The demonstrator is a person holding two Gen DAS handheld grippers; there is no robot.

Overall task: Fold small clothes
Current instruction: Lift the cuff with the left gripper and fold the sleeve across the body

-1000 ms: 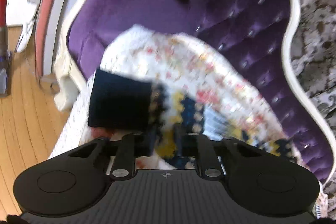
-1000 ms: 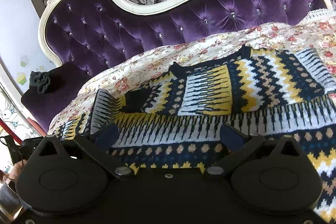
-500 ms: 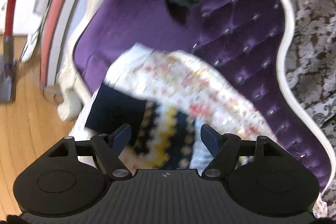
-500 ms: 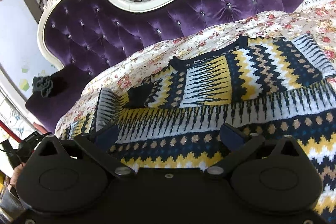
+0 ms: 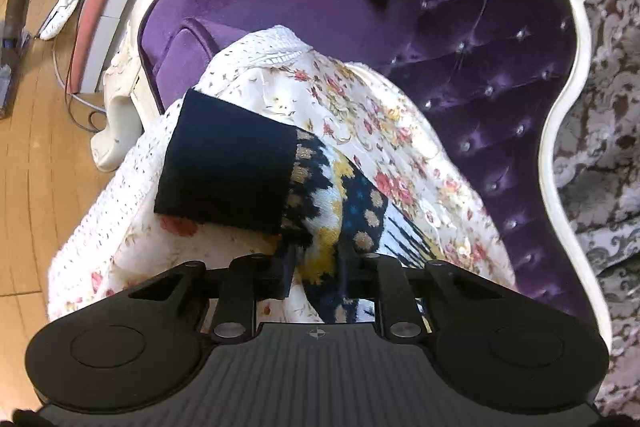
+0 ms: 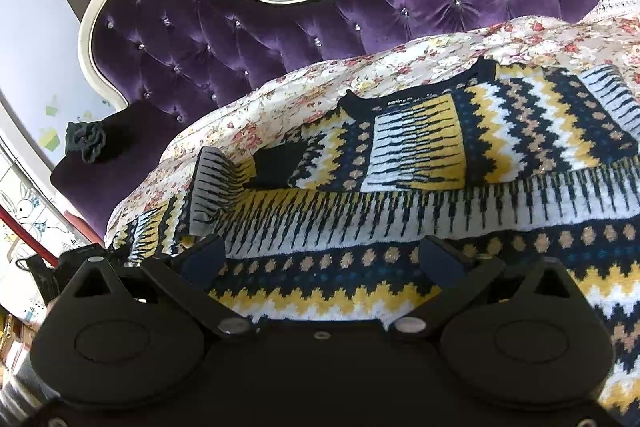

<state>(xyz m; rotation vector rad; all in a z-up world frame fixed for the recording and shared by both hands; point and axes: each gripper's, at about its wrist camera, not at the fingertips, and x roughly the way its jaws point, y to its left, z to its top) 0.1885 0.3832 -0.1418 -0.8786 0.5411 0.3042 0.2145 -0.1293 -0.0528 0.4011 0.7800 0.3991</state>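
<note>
Sweater [image 6: 460, 187] is spread on the floral cover [image 6: 280, 95] of the purple sofa [image 6: 280, 23], and its sleeve [image 5: 320, 211] is being pinched between the closing jaws of the left gripper [image 5: 316, 279], so the sleeve fold is judged in hand; next, the sleeve should be carried over the body. Only the right view shows the whole body, over which the right gripper [image 6: 320, 259] is held wide open with nothing gripped, while the dark cuff [image 5: 228, 167] is shown clearly only in the left view.
</note>
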